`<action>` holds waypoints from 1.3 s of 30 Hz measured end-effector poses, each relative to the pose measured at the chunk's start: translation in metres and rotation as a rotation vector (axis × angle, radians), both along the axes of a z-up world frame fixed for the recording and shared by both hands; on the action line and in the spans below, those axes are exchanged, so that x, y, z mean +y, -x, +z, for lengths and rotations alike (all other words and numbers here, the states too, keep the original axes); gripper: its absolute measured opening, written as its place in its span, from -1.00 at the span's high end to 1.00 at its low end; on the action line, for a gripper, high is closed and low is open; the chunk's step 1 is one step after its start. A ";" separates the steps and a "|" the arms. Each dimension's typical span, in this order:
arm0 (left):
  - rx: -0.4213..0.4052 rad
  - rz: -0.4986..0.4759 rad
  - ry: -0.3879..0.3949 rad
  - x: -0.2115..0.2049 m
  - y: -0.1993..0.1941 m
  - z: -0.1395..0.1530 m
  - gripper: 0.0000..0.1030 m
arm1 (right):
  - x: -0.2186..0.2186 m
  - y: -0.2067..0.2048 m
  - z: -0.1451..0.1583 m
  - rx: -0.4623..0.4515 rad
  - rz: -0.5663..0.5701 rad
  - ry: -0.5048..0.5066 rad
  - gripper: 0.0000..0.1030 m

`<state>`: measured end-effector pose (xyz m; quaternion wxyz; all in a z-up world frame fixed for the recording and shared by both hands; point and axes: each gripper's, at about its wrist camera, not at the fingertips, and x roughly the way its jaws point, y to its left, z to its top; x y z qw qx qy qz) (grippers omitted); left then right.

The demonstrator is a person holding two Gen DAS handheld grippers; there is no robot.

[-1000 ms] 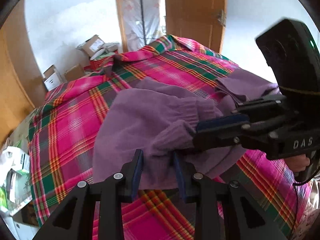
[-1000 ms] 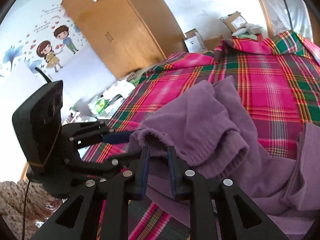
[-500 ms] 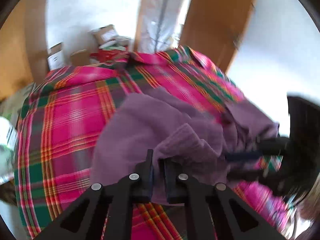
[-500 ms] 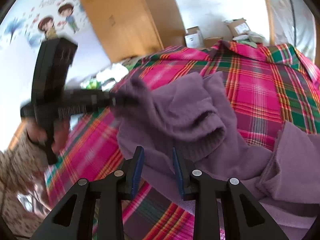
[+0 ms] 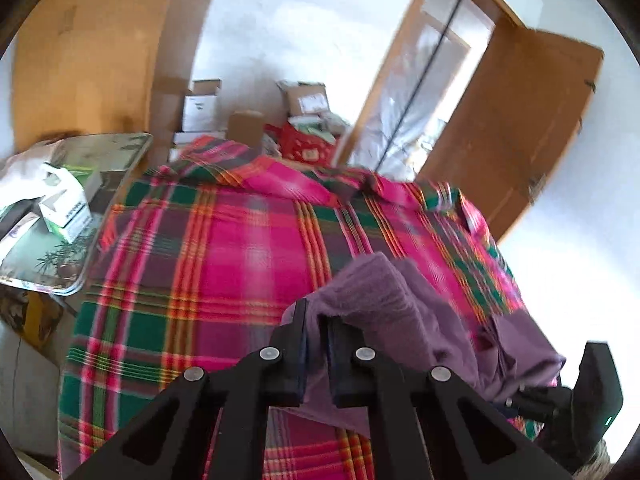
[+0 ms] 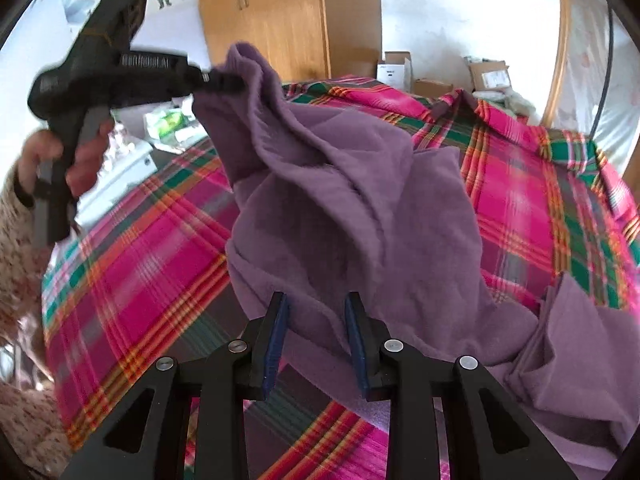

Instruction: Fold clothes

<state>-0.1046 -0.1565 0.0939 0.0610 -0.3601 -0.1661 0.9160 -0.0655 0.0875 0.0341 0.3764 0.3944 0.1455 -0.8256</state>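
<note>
Plaid bed [image 6: 152, 280]: left gripper [image 5: 316, 344] jaws now clamped on purple garment [image 6: 360, 200], lifting its edge high, right gripper [image 6: 316, 336] jaws released, wide open—spreading begun, no fold yet.

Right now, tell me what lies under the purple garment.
Under the purple garment is the plaid blanket, visible all around it. The left claw lifts one corner. Whatever the cloth covers is hidden.

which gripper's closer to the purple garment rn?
Left. The left gripper is shut on an edge of the purple garment, lifting it off the plaid blanket. The right gripper is open, the cloth lying just past its jaws.
</note>
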 end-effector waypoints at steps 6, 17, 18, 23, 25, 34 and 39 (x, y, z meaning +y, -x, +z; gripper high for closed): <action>0.028 0.091 -0.029 -0.028 -0.012 0.011 0.91 | 0.002 -0.007 0.002 0.039 -0.025 -0.020 0.86; 0.033 0.141 -0.036 -0.045 -0.027 0.015 0.94 | 0.027 -0.017 0.036 0.113 -0.144 0.088 0.91; 0.035 0.145 -0.038 -0.045 -0.028 0.016 0.94 | 0.029 -0.018 0.040 0.124 -0.152 0.096 0.91; 0.051 0.164 -0.040 -0.048 -0.036 0.020 0.95 | 0.045 -0.026 0.057 0.174 -0.201 0.133 0.91; 0.055 0.175 -0.045 -0.051 -0.040 0.021 0.95 | 0.053 -0.028 0.061 0.190 -0.233 0.144 0.91; 0.055 0.248 -0.066 -0.067 -0.062 0.018 0.95 | 0.082 -0.025 0.078 0.210 -0.338 0.209 0.91; 0.037 0.292 -0.093 -0.081 -0.086 0.009 0.95 | 0.089 -0.028 0.072 0.163 -0.340 0.230 0.91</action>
